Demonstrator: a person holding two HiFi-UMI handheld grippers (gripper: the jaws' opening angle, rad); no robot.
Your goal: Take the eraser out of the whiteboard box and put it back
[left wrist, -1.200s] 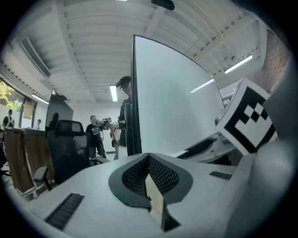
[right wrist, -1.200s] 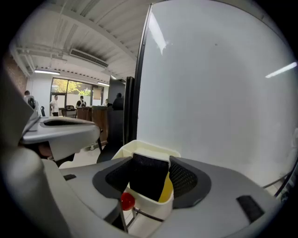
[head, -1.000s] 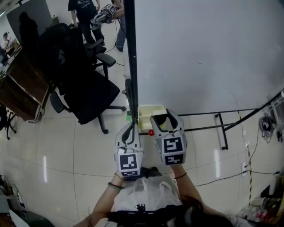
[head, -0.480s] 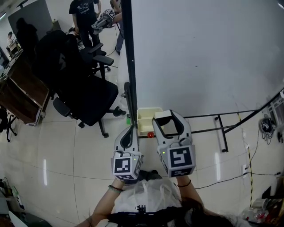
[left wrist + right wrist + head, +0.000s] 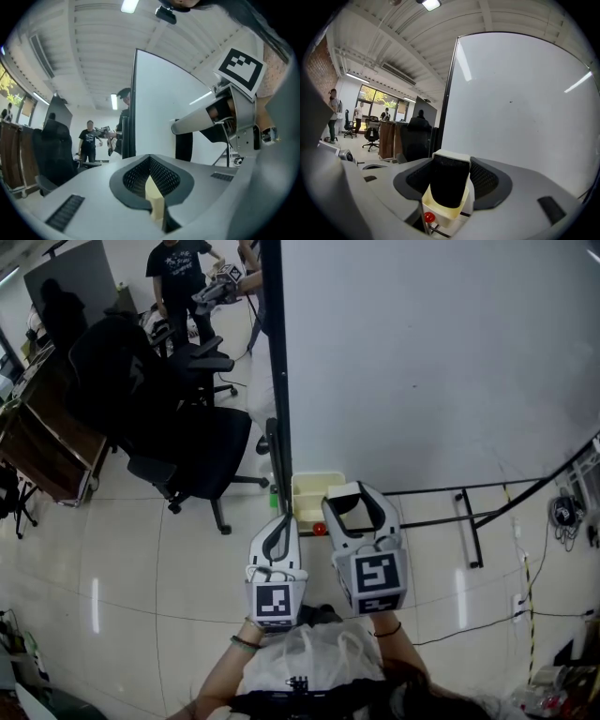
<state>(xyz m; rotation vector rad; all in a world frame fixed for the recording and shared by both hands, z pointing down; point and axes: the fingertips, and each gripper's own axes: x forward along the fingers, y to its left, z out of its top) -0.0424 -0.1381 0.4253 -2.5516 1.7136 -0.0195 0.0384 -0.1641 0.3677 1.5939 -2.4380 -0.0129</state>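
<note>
My right gripper (image 5: pixel 350 505) is shut on the eraser (image 5: pixel 353 513), a block with a white back and black felt, held upright just above the cream whiteboard box (image 5: pixel 309 487). In the right gripper view the eraser (image 5: pixel 449 185) fills the gap between the jaws, with the box (image 5: pixel 446 213) directly below it and a red knob (image 5: pixel 427 217) at the box's front. My left gripper (image 5: pixel 278 523) is shut and holds nothing, to the left of the box beside the board's black frame. In the left gripper view the jaws (image 5: pixel 154 190) meet, and only a sliver of cream box shows past them.
The whiteboard (image 5: pixel 422 362) stands straight ahead, its black frame edge (image 5: pixel 276 381) by my left gripper. A black office chair (image 5: pixel 178 442) stands to the left, with a wooden desk (image 5: pixel 42 442) beyond it. People stand at the back (image 5: pixel 178 268). Stand legs and cables (image 5: pixel 469 521) cross the floor at right.
My right gripper has lifted the eraser up from the box. The left gripper has stayed about where it was.
</note>
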